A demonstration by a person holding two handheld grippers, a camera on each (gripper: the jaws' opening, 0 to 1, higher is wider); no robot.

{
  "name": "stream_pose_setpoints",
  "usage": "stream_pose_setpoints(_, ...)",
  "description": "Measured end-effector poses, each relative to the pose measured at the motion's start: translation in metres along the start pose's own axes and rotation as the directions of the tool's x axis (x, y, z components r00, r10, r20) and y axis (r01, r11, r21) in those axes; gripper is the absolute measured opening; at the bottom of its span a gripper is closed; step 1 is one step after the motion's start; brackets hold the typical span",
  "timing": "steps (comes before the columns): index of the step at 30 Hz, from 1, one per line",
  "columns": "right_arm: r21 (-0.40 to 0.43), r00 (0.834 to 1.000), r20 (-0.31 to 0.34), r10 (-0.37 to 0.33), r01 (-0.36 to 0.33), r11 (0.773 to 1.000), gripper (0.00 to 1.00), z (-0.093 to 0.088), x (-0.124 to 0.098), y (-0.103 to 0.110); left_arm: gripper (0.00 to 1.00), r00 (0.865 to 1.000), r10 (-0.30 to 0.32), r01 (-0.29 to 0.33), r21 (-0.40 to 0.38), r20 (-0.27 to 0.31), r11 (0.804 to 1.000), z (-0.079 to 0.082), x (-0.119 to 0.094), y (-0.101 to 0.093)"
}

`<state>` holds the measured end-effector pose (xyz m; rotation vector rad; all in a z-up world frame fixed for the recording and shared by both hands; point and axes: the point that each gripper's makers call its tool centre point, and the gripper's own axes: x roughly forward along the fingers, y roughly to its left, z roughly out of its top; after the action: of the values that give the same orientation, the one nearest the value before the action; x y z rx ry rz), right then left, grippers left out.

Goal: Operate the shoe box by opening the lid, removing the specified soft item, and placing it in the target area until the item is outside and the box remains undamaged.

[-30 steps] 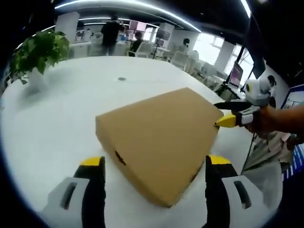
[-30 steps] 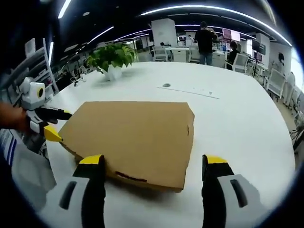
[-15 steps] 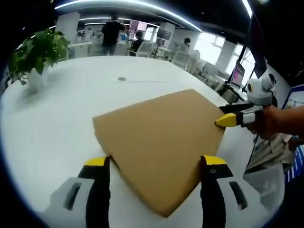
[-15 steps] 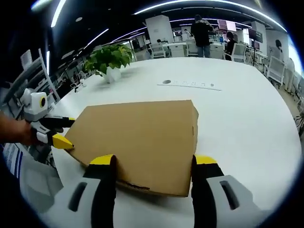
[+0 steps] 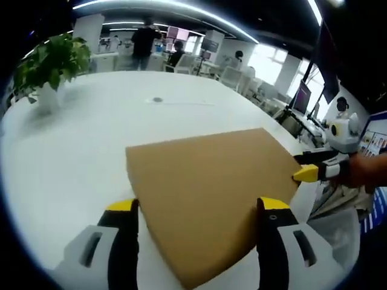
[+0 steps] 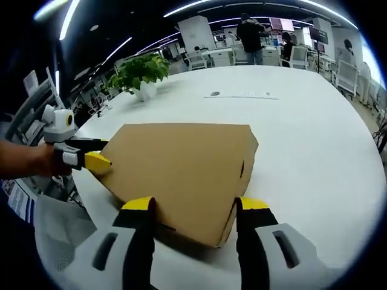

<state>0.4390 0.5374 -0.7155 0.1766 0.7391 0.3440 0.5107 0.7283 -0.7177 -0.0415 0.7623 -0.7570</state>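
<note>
Cardboard shoe box [image 5: 211, 193] between both wide-open tongs [image 5: 198, 208] [image 6: 192, 204]

1. The shoe box [image 5: 208, 187] is lying on the table [image 5: 72, 151].
2. The left gripper [image 5: 196, 208] and right gripper [image 6: 190, 204] are flanking opposite box corners.
3. A potted plant [image 6: 140, 72] is standing behind it.

— What sits in the upper left of the left gripper view?
— A leafy potted plant [image 5: 49, 63] in a white pot, standing on the white table [image 5: 72, 145].
— And past it?
— A small round dark disc [image 5: 158, 99] set in the tabletop, upper centre, with a faint strip just beside it. Beyond, an office: a person in dark clothes [image 5: 144, 40], seen from behind, desks and screens [image 5: 301, 96].
— The right gripper view?
— Same plant [image 6: 140, 72], upper left; the person [image 6: 250, 33] top centre; white chairs [image 6: 345, 75] at right.
</note>
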Motion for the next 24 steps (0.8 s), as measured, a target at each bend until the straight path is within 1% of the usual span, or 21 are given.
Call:
stream_pose_setpoints(5,0.000,1.000,-0.003,0.009,-0.009,1.000,0.49,-0.009,-0.004,0.015,0.84,1.000,-0.001,0.000,-0.011,-0.005,1.000,-0.006,-0.009,0.003)
stream_pose_setpoints(7,-0.001,1.000,0.000,0.010,-0.010,1.000,0.49,-0.010,-0.003,0.018,0.84,1.000,0.000,0.000,0.003,-0.009,1.000,-0.009,-0.011,0.006)
stream_pose_setpoints(9,0.002,1.000,0.008,0.011,-0.011,1.000,0.49,-0.010,-0.003,0.019,0.84,1.000,0.000,0.000,0.004,-0.012,1.000,-0.009,-0.012,0.007)
stream_pose_setpoints(11,-0.005,1.000,0.009,0.018,-0.018,1.000,0.50,-0.009,-0.003,0.017,0.83,1.000,-0.004,0.004,-0.030,-0.024,1.000,-0.008,-0.015,0.010)
stream_pose_setpoints(12,-0.006,1.000,0.008,0.023,-0.023,1.000,0.49,-0.009,-0.004,0.016,0.82,1.000,-0.011,0.010,-0.029,-0.027,1.000,-0.007,-0.018,0.010)
stream_pose_setpoints(14,-0.002,0.999,0.029,0.041,-0.041,0.999,0.47,-0.006,-0.011,0.015,0.84,1.000,-0.009,0.009,0.013,-0.002,1.000,-0.002,-0.029,0.012)
stream_pose_setpoints(16,-0.028,0.997,0.043,0.064,-0.063,0.998,0.45,-0.004,-0.019,0.020,0.82,1.000,-0.013,0.013,0.058,0.000,0.998,-0.004,-0.042,0.012)
stream_pose_setpoints(17,-0.051,0.997,0.045,0.071,-0.068,0.996,0.45,-0.005,-0.021,0.021,0.82,1.000,-0.011,0.013,0.135,-0.017,0.991,-0.010,-0.051,0.012)
stream_pose_setpoints(18,-0.094,0.996,0.032,0.084,-0.080,0.992,0.45,-0.009,-0.023,0.025,0.81,1.000,-0.013,0.018,0.189,-0.029,0.982,-0.014,-0.056,0.010)
stream_pose_setpoints(19,-0.106,0.996,0.025,0.086,-0.083,0.991,0.46,-0.011,-0.024,0.025,0.80,0.998,-0.014,0.029,0.254,-0.060,0.967,-0.025,-0.062,0.005)
stream_pose_setpoints(20,-0.139,0.996,0.006,0.094,-0.093,0.986,0.47,-0.018,-0.025,0.029,0.80,0.997,-0.017,0.039,0.280,-0.080,0.959,-0.032,-0.064,0.003)
stream_pose_setpoints(21,-0.167,0.996,-0.002,0.094,-0.093,0.982,0.49,-0.021,-0.025,0.030,0.80,0.995,-0.016,0.046,0.317,-0.096,0.947,-0.040,-0.067,0.001)
stream_pose_setpoints(22,-0.201,0.996,0.000,0.094,-0.092,0.975,0.50,-0.023,-0.024,0.032,0.80,0.994,-0.019,0.055,0.333,-0.109,0.941,-0.045,-0.067,-0.001)
stream_pose_setpoints(23,-0.211,0.996,-0.011,0.089,-0.089,0.973,0.50,-0.027,-0.023,0.032,0.79,0.992,-0.018,0.059,0.341,-0.122,0.938,-0.050,-0.067,-0.003)
stream_pose_setpoints(24,-0.246,0.996,-0.045,0.072,-0.081,0.966,0.50,-0.034,-0.022,0.030,0.79,0.992,-0.015,0.056,0.339,-0.124,0.939,-0.055,-0.066,-0.006)
